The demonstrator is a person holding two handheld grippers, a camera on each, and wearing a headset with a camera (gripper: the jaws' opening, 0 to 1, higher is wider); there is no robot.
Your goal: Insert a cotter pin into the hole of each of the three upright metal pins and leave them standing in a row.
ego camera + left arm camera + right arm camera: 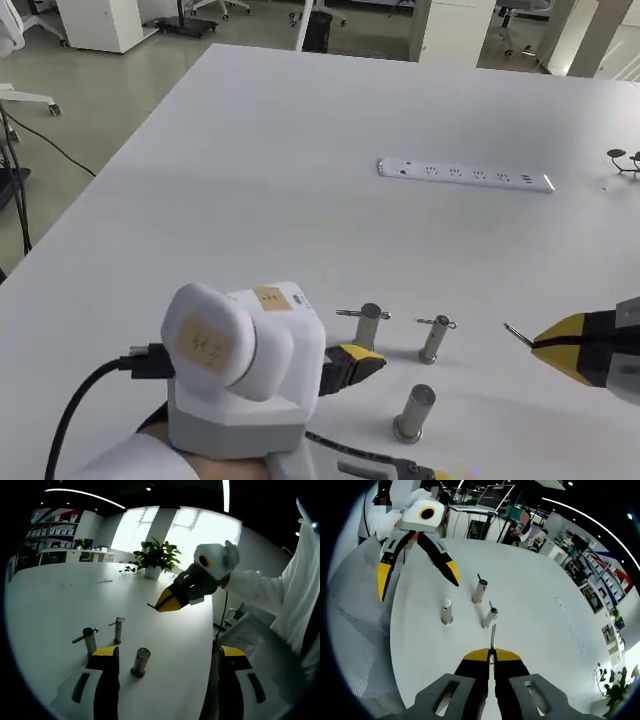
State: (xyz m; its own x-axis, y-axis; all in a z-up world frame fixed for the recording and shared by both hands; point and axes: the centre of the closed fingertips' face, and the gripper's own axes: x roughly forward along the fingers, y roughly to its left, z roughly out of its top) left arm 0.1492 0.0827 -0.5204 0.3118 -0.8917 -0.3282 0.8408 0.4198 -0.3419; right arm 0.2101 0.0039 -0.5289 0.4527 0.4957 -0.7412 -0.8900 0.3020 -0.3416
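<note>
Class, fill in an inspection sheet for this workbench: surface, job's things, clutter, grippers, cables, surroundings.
Surface: white table, smooth, no spills seen.
Job's things: three upright metal pins; back-left pin and back-right pin each hold a fitted cotter pin; front pin has none.
Clutter: power strip; small dark item at the far edge, too small to tell.
Grippers: left gripper, jaws open; right gripper, jaws shut on a spare cotter pin.
Cables: black cable from the left gripper.
Surroundings: potted plant, windows, white cabinets.
</note>
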